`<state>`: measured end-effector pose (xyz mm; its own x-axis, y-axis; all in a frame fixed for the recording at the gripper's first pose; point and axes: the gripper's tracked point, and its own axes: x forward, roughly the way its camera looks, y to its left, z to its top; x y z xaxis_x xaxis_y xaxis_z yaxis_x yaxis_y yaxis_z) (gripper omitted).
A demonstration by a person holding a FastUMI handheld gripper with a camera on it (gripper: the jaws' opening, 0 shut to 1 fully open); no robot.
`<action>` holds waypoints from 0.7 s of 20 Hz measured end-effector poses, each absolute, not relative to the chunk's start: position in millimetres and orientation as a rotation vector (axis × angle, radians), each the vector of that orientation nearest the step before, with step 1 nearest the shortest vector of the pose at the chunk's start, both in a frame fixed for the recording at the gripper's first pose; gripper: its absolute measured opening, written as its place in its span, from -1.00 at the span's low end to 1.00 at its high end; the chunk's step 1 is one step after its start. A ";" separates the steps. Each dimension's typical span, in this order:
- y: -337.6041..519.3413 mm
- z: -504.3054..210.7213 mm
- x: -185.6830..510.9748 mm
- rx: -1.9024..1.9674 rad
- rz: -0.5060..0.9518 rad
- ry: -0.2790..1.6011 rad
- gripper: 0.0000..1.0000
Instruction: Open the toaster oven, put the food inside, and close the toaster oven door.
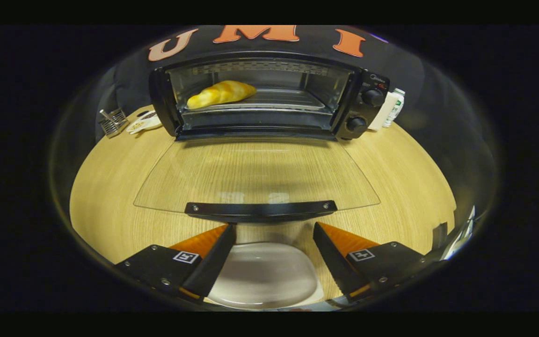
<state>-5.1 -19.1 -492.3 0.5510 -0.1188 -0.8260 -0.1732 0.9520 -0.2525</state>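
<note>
Bread [221, 93] sits inside the oven [269, 98]; the spread, empty gripper [274, 255] should lift the door's handle [260, 209] squarely.

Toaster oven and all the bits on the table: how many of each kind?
Toaster oven, door open: 1
Bread on its rack: 1
Oven knobs: 2
White plate between the open gripper fingers: 1
Bottle: 1
Wire rack: 1
Total: 7

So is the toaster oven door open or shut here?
Open: the glass door lies folded down flat toward the open fingers, and the bread sits inside on the rack.
</note>
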 end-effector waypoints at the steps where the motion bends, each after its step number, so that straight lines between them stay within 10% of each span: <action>1: -18.7 -492.3 -3.5 -0.325 0.035 0.990 1.00; 14: -1.7 -441.2 11.1 -0.231 0.055 0.886 0.99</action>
